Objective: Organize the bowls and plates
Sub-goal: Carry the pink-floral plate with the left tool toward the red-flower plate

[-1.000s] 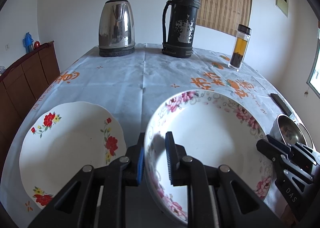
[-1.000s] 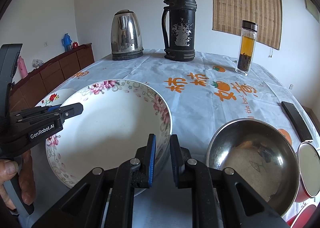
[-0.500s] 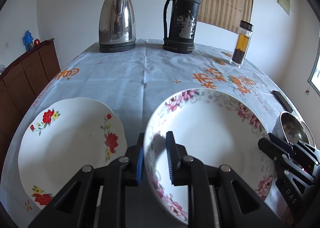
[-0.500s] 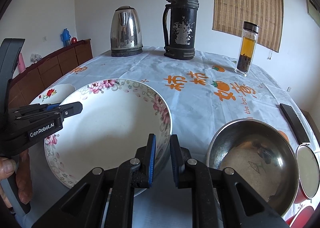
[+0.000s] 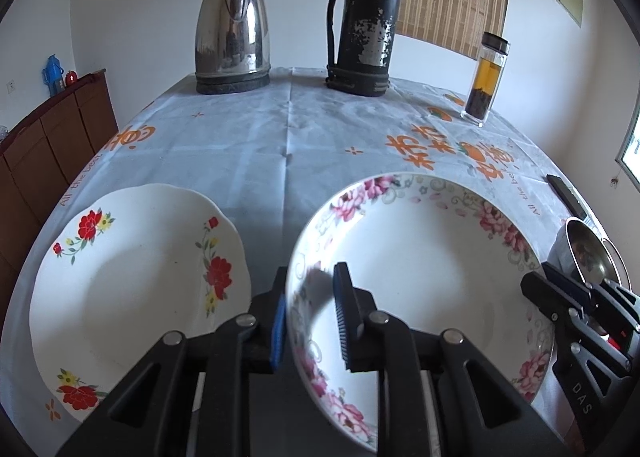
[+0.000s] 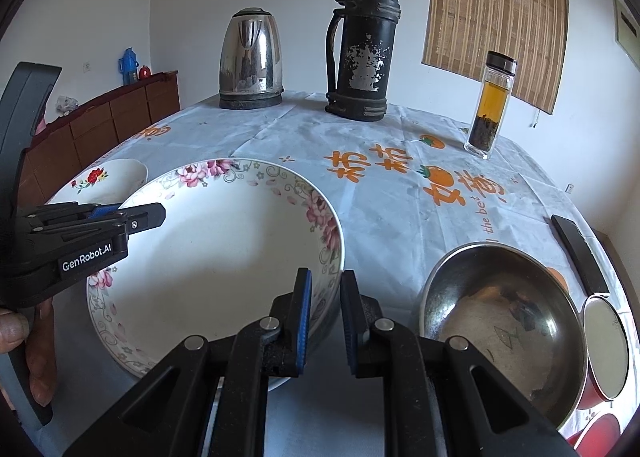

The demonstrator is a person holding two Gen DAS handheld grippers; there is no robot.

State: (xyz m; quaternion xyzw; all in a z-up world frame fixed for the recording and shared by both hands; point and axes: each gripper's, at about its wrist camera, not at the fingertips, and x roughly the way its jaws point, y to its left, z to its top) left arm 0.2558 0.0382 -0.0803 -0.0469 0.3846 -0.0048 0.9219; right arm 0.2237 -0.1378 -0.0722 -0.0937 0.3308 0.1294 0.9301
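Note:
A large white bowl with a pink flower rim [image 5: 420, 269] [image 6: 216, 257] is held by both grippers. My left gripper [image 5: 310, 313] is shut on its left rim, one finger inside and one outside. My right gripper [image 6: 323, 321] is shut on its right rim the same way. A white plate with red flowers [image 5: 132, 277] lies on the table left of the bowl; it shows in the right wrist view [image 6: 104, 177] behind the left gripper [image 6: 120, 217]. A steel bowl [image 6: 500, 329] sits right of the flowered bowl.
A steel kettle [image 5: 232, 45], a black thermos [image 5: 364, 21] and a glass tea bottle [image 5: 486, 81] stand at the far end of the table. A black remote [image 6: 580, 253] and a red-rimmed lid [image 6: 604, 349] lie at the right edge. A wooden cabinet [image 5: 48, 137] stands left.
Both grippers have lifted the flowered bowl slightly and the view has risen. The grips have not changed.

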